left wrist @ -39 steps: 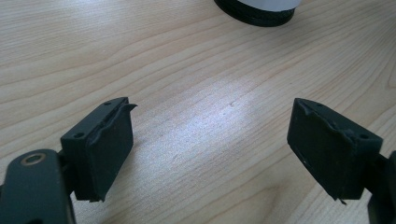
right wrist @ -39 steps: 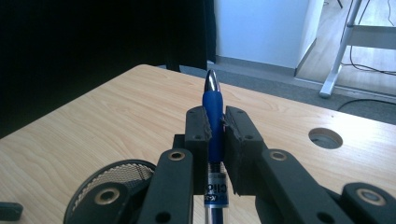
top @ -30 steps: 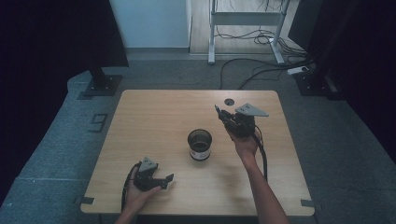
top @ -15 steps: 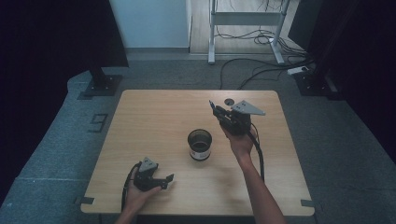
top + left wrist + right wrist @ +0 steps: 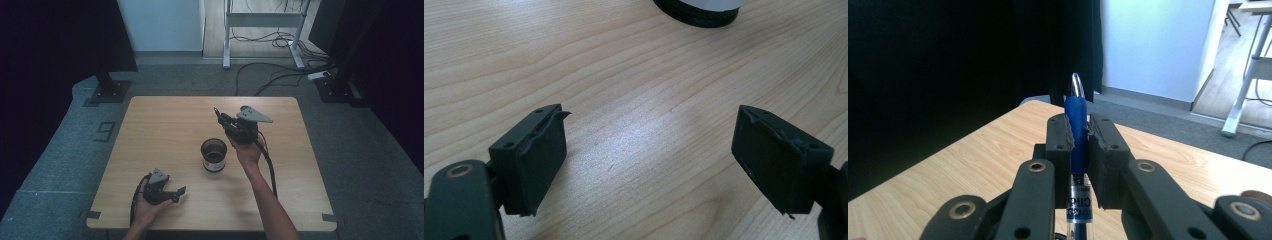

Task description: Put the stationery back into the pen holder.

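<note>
One pen (image 5: 1077, 112) — clamped in right hand-held gripper (image 5: 1079, 131)

The wooden bench (image 5: 165, 130) stands on grey carpet (image 5: 380, 165). Beyond its far edge a white wall panel (image 5: 160, 25) rises behind the floor, and to the right of that a metal frame (image 5: 262, 20) stands on a lighter floor with black cables (image 5: 270, 75) trailing from it toward the bench's far right corner. A white power strip (image 5: 318, 75) lies near those cables. Off the far left corner, a dark stand foot (image 5: 107, 90) rests on the carpet under a black curtain (image 5: 55, 45).
</note>
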Action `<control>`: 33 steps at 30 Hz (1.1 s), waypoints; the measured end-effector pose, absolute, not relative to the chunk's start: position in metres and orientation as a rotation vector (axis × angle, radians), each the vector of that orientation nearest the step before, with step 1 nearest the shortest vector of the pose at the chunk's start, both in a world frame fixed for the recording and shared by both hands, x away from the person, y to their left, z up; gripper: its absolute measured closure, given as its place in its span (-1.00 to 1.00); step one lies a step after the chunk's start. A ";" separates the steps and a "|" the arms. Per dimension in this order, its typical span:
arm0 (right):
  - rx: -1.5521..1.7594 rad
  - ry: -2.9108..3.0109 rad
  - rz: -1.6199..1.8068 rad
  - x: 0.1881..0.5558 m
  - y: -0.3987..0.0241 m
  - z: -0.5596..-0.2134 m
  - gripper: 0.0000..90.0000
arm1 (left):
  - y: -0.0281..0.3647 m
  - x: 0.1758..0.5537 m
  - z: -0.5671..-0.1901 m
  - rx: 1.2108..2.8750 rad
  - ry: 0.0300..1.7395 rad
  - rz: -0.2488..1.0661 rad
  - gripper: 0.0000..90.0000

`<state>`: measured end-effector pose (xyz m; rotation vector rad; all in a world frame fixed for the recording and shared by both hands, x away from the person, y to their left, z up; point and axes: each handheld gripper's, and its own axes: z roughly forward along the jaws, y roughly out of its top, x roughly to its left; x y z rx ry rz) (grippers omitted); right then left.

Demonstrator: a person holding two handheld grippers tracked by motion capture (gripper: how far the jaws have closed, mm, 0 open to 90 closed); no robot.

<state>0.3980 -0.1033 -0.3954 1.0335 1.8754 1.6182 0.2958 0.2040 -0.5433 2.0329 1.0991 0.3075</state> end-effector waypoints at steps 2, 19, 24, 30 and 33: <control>1.031 1.875 1.623 0.399 -0.099 -0.397 0.74 | 0.204 0.296 -0.543 2.031 1.099 0.306 -0.68; 1.008 1.906 1.612 0.408 -0.068 -0.409 0.74 | 0.204 0.296 -0.543 2.032 1.097 0.303 -0.68; 1.000 1.912 1.607 0.410 -0.061 -0.413 0.73 | 0.205 0.296 -0.543 2.033 1.095 0.301 -0.68; 1.001 1.917 1.602 0.413 -0.055 -0.419 0.73 | 0.205 0.296 -0.543 2.031 1.096 0.306 -0.68; 0.995 1.919 1.599 0.414 -0.054 -0.420 0.73 | 0.205 0.297 -0.544 2.030 1.094 0.308 -0.68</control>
